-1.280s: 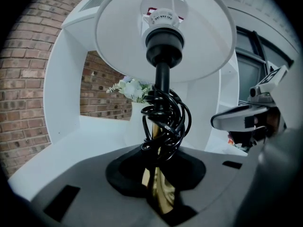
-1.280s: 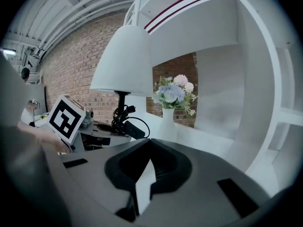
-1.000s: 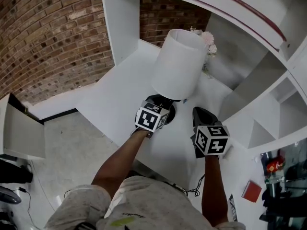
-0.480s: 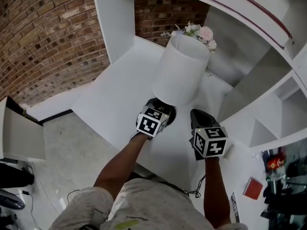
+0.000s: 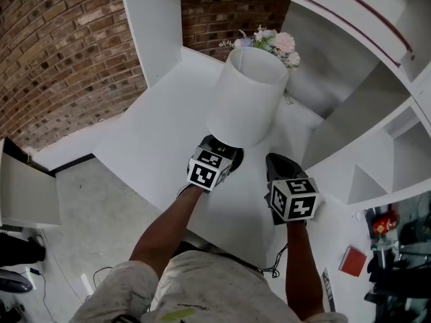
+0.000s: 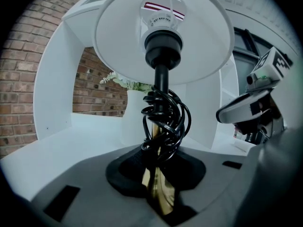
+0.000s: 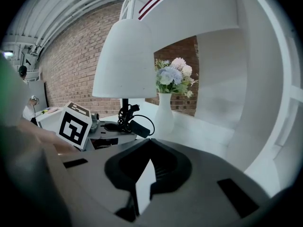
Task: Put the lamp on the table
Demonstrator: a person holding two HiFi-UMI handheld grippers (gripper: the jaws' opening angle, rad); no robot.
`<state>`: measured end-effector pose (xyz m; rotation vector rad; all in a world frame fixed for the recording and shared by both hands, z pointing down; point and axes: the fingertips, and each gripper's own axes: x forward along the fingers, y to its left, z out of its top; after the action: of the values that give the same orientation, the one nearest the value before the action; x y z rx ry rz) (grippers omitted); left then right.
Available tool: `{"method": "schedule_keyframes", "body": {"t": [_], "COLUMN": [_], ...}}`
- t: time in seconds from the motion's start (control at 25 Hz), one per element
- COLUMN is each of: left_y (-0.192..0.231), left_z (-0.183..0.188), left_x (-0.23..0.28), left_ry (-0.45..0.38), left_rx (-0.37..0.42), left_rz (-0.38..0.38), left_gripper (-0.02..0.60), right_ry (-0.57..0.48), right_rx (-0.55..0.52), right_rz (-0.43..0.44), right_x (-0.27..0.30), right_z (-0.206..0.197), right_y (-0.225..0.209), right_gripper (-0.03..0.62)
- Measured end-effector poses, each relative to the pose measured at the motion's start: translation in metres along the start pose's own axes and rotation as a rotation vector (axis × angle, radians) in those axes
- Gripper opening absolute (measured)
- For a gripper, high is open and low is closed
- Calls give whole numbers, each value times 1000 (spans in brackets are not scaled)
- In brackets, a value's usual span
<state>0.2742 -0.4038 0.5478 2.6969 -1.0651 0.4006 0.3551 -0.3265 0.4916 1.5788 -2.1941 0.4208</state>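
The lamp has a white shade (image 5: 246, 96), a black socket and a brass stem (image 6: 158, 174) with a black cord (image 6: 165, 122) bundled around it. My left gripper (image 5: 225, 150) is shut on the stem low down and holds the lamp upright over the white table (image 5: 155, 140). In the left gripper view the stem (image 6: 160, 193) sits between the jaws under the shade (image 6: 163, 32). My right gripper (image 5: 279, 163) hovers just right of the lamp, jaws slightly apart with only white table showing between them (image 7: 144, 183). Whether the lamp's base rests on the table is hidden.
A white vase of flowers (image 5: 269, 42) stands on the table behind the lamp, close to the shade. White shelf walls (image 5: 151, 25) rise at the left and right (image 5: 350, 120) of the table nook. Brick wall behind. A floor gap lies left of the table edge.
Both grippers and the lamp have sunk a little toward the table. The flowers behind the shade have come into sight.
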Motion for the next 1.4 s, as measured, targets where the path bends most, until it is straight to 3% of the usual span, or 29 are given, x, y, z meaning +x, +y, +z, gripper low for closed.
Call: {"method": "schedule_keyframes", "body": {"t": [0.96, 1.4], "left_y": [0, -1], "left_z": [-5, -7], "left_x": [-8, -8], "left_ry": [-50, -23], "left_rx": [8, -10], "left_rz": [-3, -33], "left_gripper": [95, 108], "right_ry": [17, 23], "right_rx": [-16, -10], "right_rz": [14, 16], "right_x": [1, -2], "right_z": [-7, -9], "right_y": [11, 16], "right_gripper": [3, 3]}}
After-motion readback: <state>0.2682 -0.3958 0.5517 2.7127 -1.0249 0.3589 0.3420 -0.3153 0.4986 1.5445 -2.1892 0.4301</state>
